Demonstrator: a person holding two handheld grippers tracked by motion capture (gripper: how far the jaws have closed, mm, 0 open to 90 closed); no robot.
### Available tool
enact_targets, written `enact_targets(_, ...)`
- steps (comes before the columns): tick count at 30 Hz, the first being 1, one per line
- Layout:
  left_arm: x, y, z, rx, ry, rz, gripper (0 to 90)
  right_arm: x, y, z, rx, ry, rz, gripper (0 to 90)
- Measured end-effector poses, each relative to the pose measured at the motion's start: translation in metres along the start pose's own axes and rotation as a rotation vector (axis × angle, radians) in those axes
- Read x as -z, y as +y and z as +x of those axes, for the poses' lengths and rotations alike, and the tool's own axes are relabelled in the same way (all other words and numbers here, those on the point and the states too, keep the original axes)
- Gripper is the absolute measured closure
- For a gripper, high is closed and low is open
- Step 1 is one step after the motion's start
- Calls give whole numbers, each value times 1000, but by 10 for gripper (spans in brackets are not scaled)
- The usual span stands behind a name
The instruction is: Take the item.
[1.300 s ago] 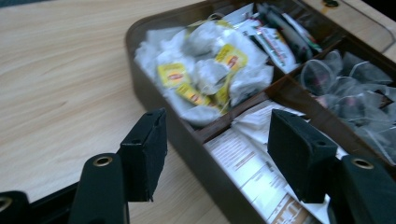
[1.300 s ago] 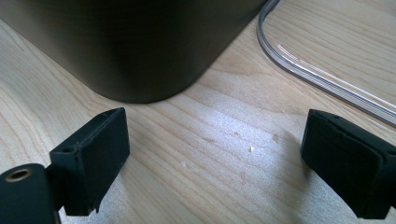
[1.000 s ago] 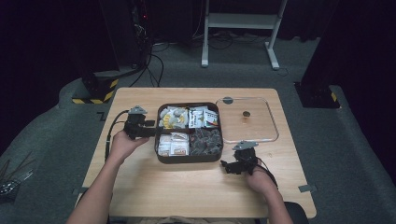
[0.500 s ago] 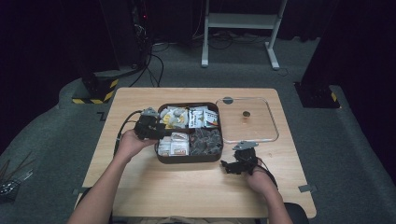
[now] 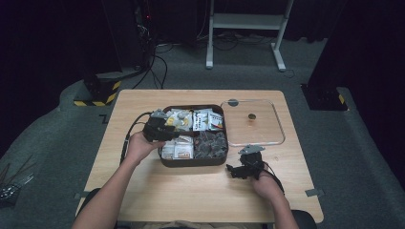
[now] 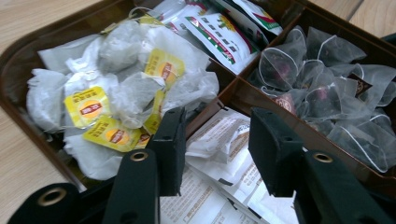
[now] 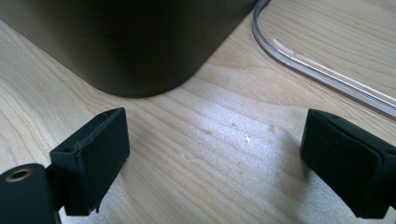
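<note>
**Left gripper over the tea box, right gripper resting near its corner**

Dark floor and black equipment surrounded one pale wooden desk (image 5: 143,191). One brown tray (image 5: 191,162) with four compartments sat at the desk's middle, and one clear lid (image 5: 272,138) lay flat just beside it, toward the right edge. Two grippers were in use.

Compared with a second earlier, the left gripper (image 6: 215,149) had moved from the tray's left rim to above its left compartments; the right gripper (image 7: 215,163) had stayed near the tray's front right corner.

The left gripper's jaws stood partly open, holding nothing, poised above white paper sachets (image 6: 219,154) in the front left compartment. Just beyond them, in the back left compartment, lay a heap of tea bags with yellow tags (image 6: 116,93); at least four tags could be counted. Printed packets (image 6: 219,37) filled the back right compartment and clear pyramid bags (image 6: 322,93) the front right one.

The right gripper's jaws gaped wide over bare wood, gripping nothing, with the tray's corner and the lid's rim just ahead.
</note>
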State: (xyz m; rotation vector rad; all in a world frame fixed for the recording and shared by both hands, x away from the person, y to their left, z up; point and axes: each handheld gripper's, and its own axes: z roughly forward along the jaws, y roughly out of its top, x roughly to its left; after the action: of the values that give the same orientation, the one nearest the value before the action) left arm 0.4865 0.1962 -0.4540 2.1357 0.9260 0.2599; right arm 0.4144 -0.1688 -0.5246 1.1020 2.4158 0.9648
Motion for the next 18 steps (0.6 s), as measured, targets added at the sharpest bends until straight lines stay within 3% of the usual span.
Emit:
enact_targets(4,-9,0,-6,-45,-1,42,613,2,-2,1,8,-1,-4,89)
enact_targets(8,-16,1,-8,-48,-24,68,614,3,-4,2,17,7,-4,89)
enact_targets(18,-24,0,-6,-79,1,112,639,6,-6,4,16,12,-4,91)
